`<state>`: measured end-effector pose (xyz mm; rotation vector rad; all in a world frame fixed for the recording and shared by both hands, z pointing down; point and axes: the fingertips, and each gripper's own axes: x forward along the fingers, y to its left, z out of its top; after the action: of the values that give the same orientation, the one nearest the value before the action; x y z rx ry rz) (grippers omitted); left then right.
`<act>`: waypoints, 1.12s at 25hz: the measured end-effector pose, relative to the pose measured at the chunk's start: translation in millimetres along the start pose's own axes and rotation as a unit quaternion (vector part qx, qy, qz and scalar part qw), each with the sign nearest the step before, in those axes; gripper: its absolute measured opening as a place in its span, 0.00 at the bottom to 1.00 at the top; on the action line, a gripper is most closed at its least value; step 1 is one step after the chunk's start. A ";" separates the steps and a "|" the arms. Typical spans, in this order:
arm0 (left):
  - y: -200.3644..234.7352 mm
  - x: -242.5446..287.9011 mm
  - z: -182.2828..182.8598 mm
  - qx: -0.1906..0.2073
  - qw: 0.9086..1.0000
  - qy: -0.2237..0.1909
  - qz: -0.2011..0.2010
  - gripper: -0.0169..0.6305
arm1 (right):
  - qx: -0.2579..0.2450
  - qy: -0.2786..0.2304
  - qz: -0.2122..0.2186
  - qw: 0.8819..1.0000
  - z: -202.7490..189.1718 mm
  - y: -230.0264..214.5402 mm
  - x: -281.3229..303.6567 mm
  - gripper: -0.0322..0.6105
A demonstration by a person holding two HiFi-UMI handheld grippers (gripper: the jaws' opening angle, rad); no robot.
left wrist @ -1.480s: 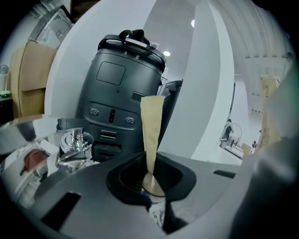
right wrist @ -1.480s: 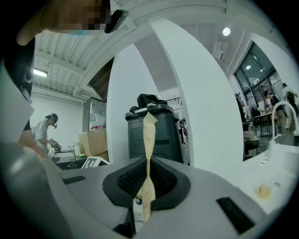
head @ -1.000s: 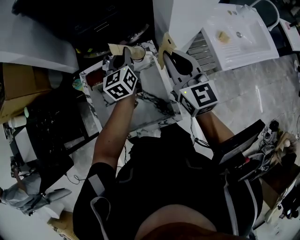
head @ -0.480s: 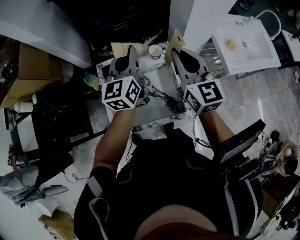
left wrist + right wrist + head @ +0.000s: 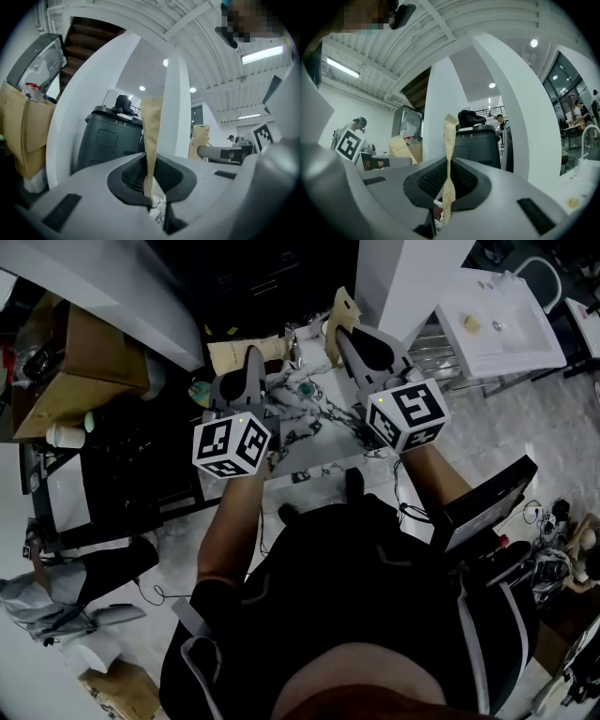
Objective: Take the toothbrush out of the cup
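Observation:
In the head view my two grippers are held out side by side above a small marbled table [image 5: 314, 451]. The left gripper [image 5: 230, 354] and the right gripper [image 5: 339, 317] each end in tan padded fingertips. Between those tips, on the far part of the table, stands a small white cup [image 5: 296, 337]; I cannot make out a toothbrush. The left gripper view shows the left gripper [image 5: 151, 122] with its tan pads pressed flat together and nothing between them. The right gripper [image 5: 449, 136] likewise has its pads closed on each other, empty. Both point level at the room.
A white sink unit [image 5: 497, 329] stands at the right, a cardboard box [image 5: 75, 362] at the left. A dark bin [image 5: 110, 140] and a white pillar [image 5: 174, 108] lie ahead of the grippers. A small green and yellow thing [image 5: 199, 390] sits by the table's left edge.
Both grippers have risen off the marbled table, which now looks smaller and farther below. The left cube has drifted down and left in the head view. Both stay shut.

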<state>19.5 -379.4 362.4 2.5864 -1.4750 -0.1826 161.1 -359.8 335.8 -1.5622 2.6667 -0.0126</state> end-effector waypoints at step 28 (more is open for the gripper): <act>25.9 -110.0 40.0 0.014 1.000 -0.018 0.012 0.07 | -0.009 0.000 0.012 1.000 10.4 82.3 -4.3 0.10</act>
<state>-65.4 -300.7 331.4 2.5982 -1.5309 -0.2072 92.0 -315.5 322.8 -1.5353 2.6927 0.0141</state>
